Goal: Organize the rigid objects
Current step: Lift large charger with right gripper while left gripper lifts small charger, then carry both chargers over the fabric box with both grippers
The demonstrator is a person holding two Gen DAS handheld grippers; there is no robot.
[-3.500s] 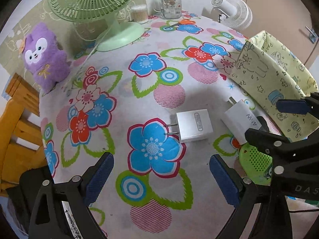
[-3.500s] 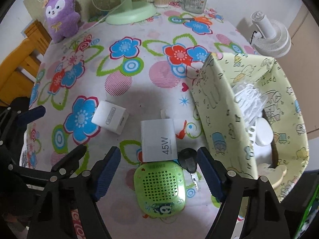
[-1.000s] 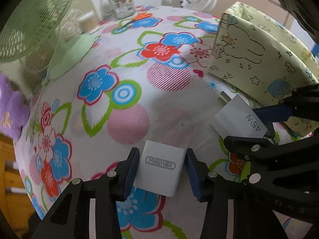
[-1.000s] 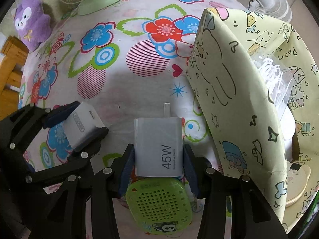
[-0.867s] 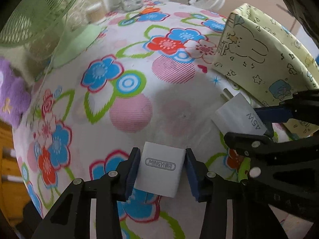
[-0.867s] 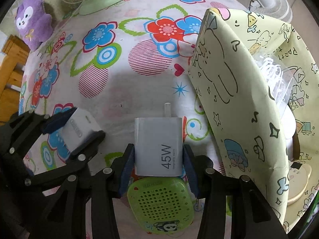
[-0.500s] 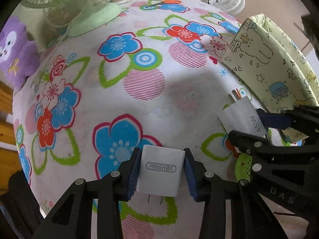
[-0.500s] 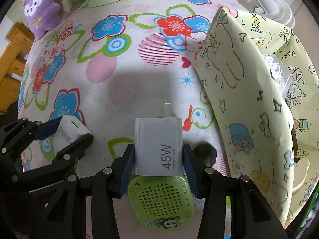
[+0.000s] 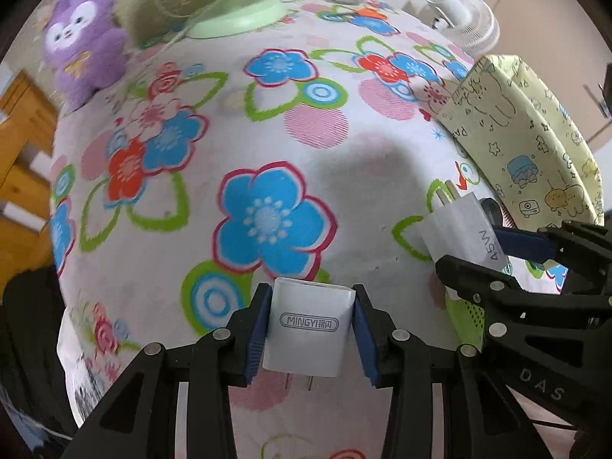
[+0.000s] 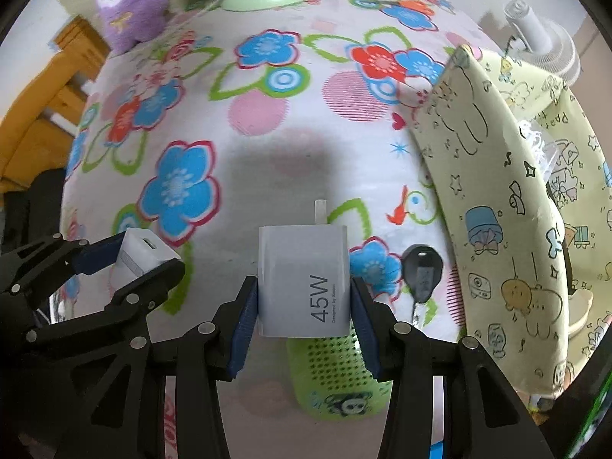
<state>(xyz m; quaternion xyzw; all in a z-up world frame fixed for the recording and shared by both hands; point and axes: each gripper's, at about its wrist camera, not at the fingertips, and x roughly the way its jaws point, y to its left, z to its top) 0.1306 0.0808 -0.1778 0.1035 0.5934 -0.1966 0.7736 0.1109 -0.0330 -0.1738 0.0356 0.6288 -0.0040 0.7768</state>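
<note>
Chargers are sitting in both grippers, lifted clear of the flowered tablecloth (image 9: 267, 122). Between the blue pads of the left gripper (image 9: 309, 329) a small white MINGYI charger (image 9: 308, 331) is being pinched at its sides, its two prongs pointing back toward the handle. The right gripper (image 10: 304, 298) is squeezing a larger white 45W charger (image 10: 304, 281) the same way, prongs sticking out forward past the fingertips. Neither pair of fingers is standing wider than the block it is clamping.

Just under the right gripper's fingers a green perforated speaker (image 10: 336, 378) is lying on the cloth, and a black key (image 10: 422, 269) is resting a little beyond the right-hand finger. Further out on that side a pale yellow cartoon-print fabric bin (image 10: 508, 237) is standing with its mouth open.

Far ahead of both sets of fingertips, a purple plush toy (image 9: 82, 38) is sitting at the table's edge, with the base of a green fan (image 9: 237, 17) and a white desk fan (image 9: 464, 19) beyond.
</note>
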